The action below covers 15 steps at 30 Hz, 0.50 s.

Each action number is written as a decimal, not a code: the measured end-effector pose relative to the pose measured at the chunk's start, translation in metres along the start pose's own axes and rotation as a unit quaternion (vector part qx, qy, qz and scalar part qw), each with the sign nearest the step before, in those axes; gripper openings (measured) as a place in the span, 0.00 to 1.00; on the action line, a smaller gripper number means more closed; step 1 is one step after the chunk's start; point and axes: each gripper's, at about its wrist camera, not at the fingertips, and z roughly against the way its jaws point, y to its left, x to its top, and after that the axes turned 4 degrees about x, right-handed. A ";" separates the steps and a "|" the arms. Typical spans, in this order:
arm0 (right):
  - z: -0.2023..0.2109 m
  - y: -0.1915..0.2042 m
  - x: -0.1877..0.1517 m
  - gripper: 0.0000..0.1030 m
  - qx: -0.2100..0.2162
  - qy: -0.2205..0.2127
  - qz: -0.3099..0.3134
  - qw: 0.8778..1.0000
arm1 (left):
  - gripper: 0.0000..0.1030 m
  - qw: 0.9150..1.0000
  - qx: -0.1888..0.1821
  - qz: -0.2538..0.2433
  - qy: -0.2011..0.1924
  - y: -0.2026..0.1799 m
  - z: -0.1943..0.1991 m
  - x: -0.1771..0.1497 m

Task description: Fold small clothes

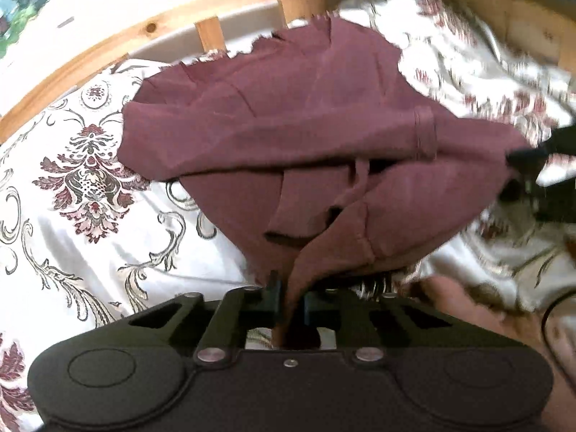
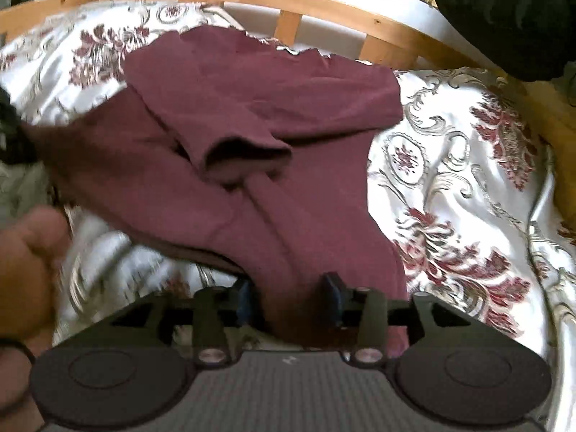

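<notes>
Both grippers have hold of the same maroon shirt (image 1: 288, 108). From the left wrist camera, the left gripper (image 1: 289, 297) shows its two fingers drawn close together at 6 o'clock, with a narrow twist of the cloth pinched between them and running down into the gap. From the right wrist camera, the right gripper (image 2: 291, 295) has its fingers set wider, and a thicker bunch of the shirt (image 2: 259, 115) sits between the two blue-padded tips, clamped there.

Only the left view shows the other tool at work: the right gripper (image 1: 529, 158) appears as a dark, blurred shape at 3 o'clock, biting the far corner of the cloth, so the shirt is stretched between the two. That view also shows a hemmed sleeve cuff lying across the garment towards 2 o'clock. The right view shows instead an open sleeve mouth at the middle of the shirt, and a frayed far edge at 12 o'clock.

Beneath the shirt lies a white bedspread (image 1: 72, 216) with maroon and grey floral scrolls, rumpled on the 3 o'clock side of the left view. A wooden bed frame (image 2: 324, 3) with slats curves across the top of both views. In the right view a bare hand (image 2: 28, 252), blurred, fills 9 o'clock, and a dark cushion-like mass (image 2: 511, 14) sits at 1 o'clock beyond the frame.
</notes>
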 end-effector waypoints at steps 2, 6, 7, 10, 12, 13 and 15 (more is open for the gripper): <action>0.003 0.005 -0.006 0.54 -0.020 0.000 0.029 0.999 | 0.08 1.000 -0.003 0.013 -0.021 0.005 0.006 0.002; 0.006 0.013 -0.018 0.54 -0.066 0.003 0.073 0.995 | 0.07 0.998 0.009 0.017 -0.067 0.010 0.022 0.005; 0.007 0.012 -0.018 0.54 -0.070 0.003 0.073 0.995 | 0.07 0.997 0.011 0.016 -0.075 0.011 0.026 0.006; 0.005 0.013 -0.021 0.53 -0.097 0.005 0.093 0.991 | 0.07 0.996 0.025 0.007 -0.087 0.012 0.034 0.006; 0.003 0.013 -0.024 0.47 -0.108 0.008 0.104 0.989 | 0.07 0.995 0.030 0.011 -0.094 0.015 0.039 0.004; 0.004 0.012 -0.025 0.42 -0.107 0.008 0.102 0.989 | 0.07 0.995 0.032 0.016 -0.097 0.017 0.041 0.004; 0.007 0.009 -0.025 0.14 -0.099 0.006 0.093 0.991 | 0.07 0.994 0.032 0.025 -0.099 0.020 0.044 0.002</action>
